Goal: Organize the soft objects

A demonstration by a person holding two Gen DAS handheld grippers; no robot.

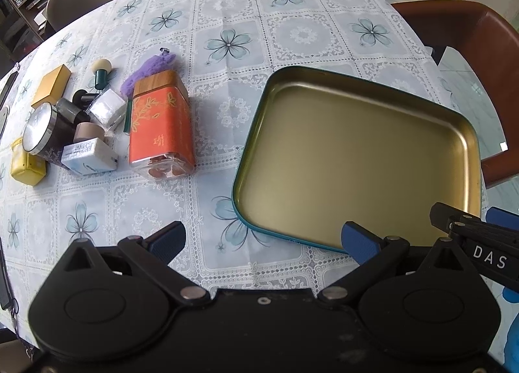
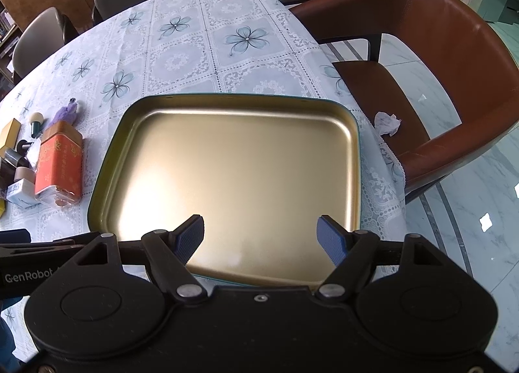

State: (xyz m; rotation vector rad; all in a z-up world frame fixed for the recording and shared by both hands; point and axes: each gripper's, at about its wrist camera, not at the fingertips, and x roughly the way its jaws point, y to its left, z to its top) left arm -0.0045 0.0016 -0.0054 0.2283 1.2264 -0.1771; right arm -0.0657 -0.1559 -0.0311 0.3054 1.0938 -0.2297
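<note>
Table covered by a lace-patterned cloth [image 1: 233, 10] with blue flower squares. At near right lies a shallow gold tin tray [image 2: 352, 133] with a teal rim, holding nothing. The left gripper [image 1: 264, 238] hovers over the cloth at the tray's near-left corner, its blue-padded jaws spread wide and grasping nothing. The right gripper [image 2: 261, 237] hangs over the tray's near edge, jaws likewise wide apart and vacant.

At far left sits a cluster of small items. A purple knitted soft object [image 1: 150, 73] lies at the far side of the cluster, partly hidden behind an orange container with a wooden lid [image 1: 159, 126] lying on its side. Left of the container: a small brush with a green handle [image 1: 103, 73], a mustard box [image 1: 52, 86], a dark jar with a silver lid [image 1: 42, 130], a white packet [image 1: 89, 157] and a yellow tin [image 1: 27, 167]. A brown leather chair [image 2: 447, 49] stands at the right, crumpled tissue [image 2: 387, 123] on its seat.
</note>
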